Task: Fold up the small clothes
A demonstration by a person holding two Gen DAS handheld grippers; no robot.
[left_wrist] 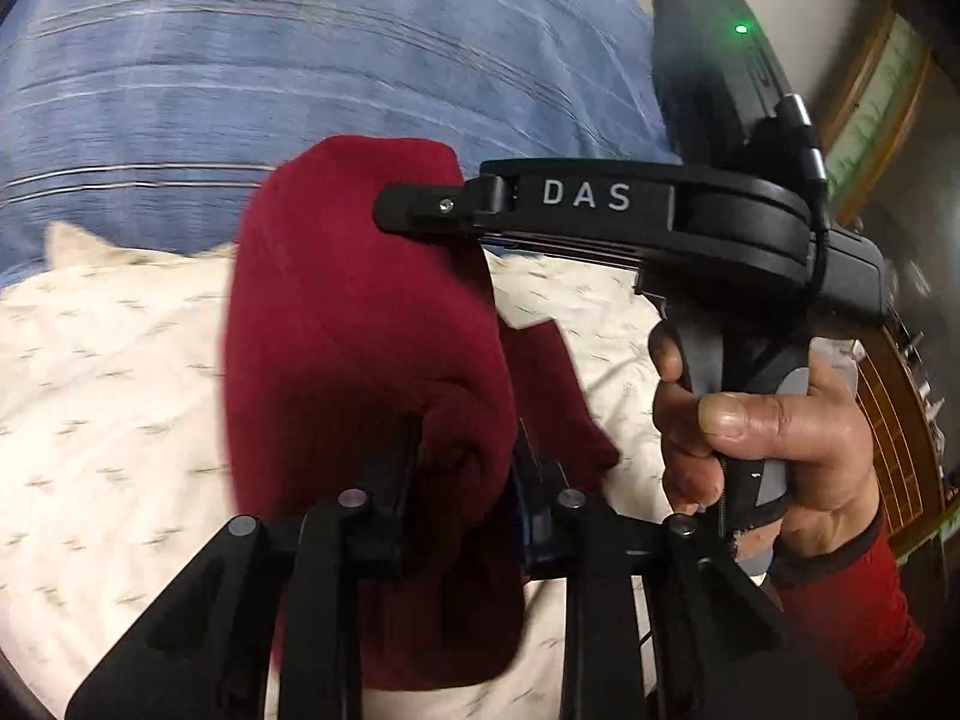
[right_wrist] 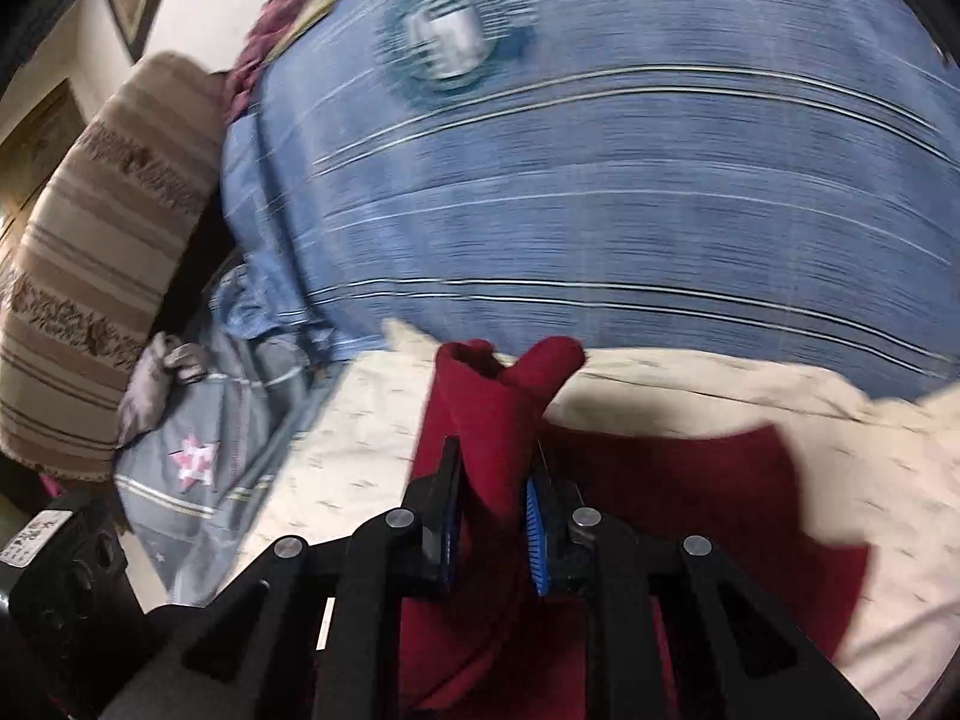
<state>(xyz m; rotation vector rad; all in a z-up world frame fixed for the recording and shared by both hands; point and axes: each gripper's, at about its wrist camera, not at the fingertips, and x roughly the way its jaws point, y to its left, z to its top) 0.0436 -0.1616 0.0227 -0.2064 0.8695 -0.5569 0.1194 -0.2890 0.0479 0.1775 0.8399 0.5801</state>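
A dark red garment [left_wrist: 360, 324] hangs bunched above a cream patterned cloth [left_wrist: 108, 372]. My left gripper [left_wrist: 468, 480] is shut on a thick fold of the red garment, which spills over and hides most of its fingers. My right gripper [left_wrist: 420, 213] reaches in from the right in the left wrist view, its tip against the garment's upper edge. In the right wrist view my right gripper [right_wrist: 495, 498] is shut on a bunch of the red garment [right_wrist: 498, 420], between its blue pads [right_wrist: 533, 534]. The rest of the garment trails down to the right.
A blue striped bedspread [right_wrist: 600, 180] lies behind the cream cloth [right_wrist: 840, 450], with a round shiny object [right_wrist: 447, 36] on it. A striped beige cushion [right_wrist: 102, 222] and a grey star-print cloth [right_wrist: 198, 456] are at the left. A hand [left_wrist: 774, 438] holds the right gripper's handle.
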